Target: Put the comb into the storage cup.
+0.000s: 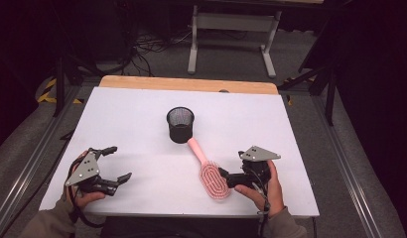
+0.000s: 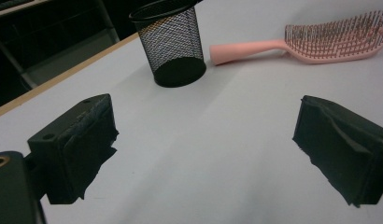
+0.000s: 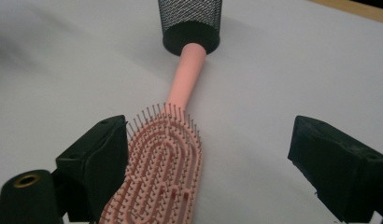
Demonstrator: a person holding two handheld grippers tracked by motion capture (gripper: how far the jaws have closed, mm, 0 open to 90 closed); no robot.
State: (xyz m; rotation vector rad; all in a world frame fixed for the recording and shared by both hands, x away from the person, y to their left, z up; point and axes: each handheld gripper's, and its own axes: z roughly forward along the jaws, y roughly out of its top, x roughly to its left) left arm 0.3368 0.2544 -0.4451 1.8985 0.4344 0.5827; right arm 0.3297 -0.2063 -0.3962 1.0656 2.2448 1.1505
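A pink hairbrush [image 1: 211, 176] lies bristles up on the white table [image 1: 132, 114]. Its handle points toward a black mesh cup [image 1: 180, 124] and its end lies at the cup's base. My right gripper [image 1: 233, 164] is at the brush head, open. In the right gripper view the hairbrush [image 3: 166, 163] lies between the jaws, its bristles against the left one and the right one well clear; the mesh cup [image 3: 189, 23] stands ahead. My left gripper [image 1: 119, 163] rests open and empty at the table's near left. Its own view [image 2: 203, 126] faces the cup [image 2: 173, 46] and the brush [image 2: 329, 42].
A wooden strip [image 1: 186, 83] runs along the table's far edge. Beyond it on the floor stand a grey table frame [image 1: 231, 22] and cables. A person's hands hold both grippers at the near edge.
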